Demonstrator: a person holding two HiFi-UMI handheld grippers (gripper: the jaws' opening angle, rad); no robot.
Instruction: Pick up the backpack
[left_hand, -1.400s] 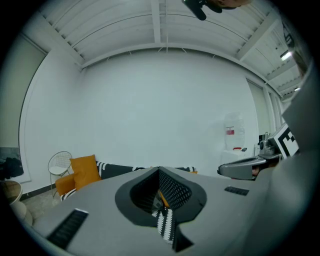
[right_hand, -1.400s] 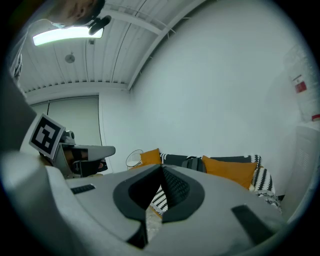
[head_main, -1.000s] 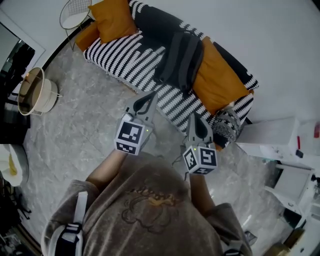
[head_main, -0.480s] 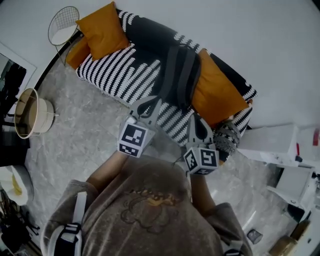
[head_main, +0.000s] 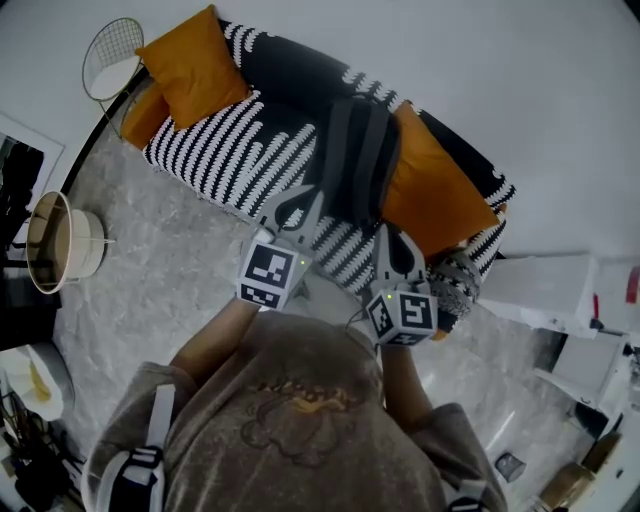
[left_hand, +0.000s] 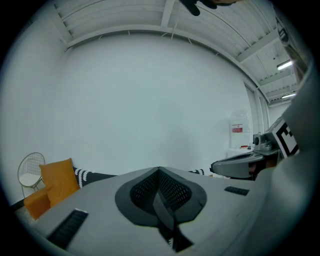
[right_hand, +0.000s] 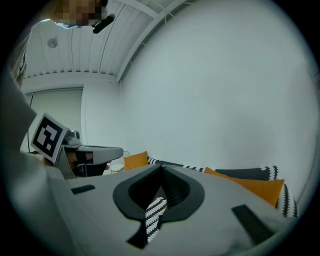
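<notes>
2 grippers reach out from your hands, side by side, above a grey marbled floor (head_main: 150, 300). Your left gripper (head_main: 306, 194) has its jaws pressed together with nothing between them. Your right gripper (head_main: 391, 234) is likewise closed and empty. Each carries a cube of black-and-white square markers, with no words on them.

Both grippers point at a black-and-white striped sofa (head_main: 230, 150). The backpack (head_main: 355, 155), dark grey, lies on the seat and leans up the backrest. It sits just beyond the left gripper's tips and a little left of the right gripper's, and neither gripper holds it.

1 orange cushion (head_main: 435, 185) sits just right of the backpack, and another (head_main: 190, 65) lies at the sofa's left end. A round basket (head_main: 60, 240) stands on the floor well to your left. A white cabinet (head_main: 555, 285) stands to your right. Farthest off, a red label (left_hand: 239, 129) on the wall is too small to read.
</notes>
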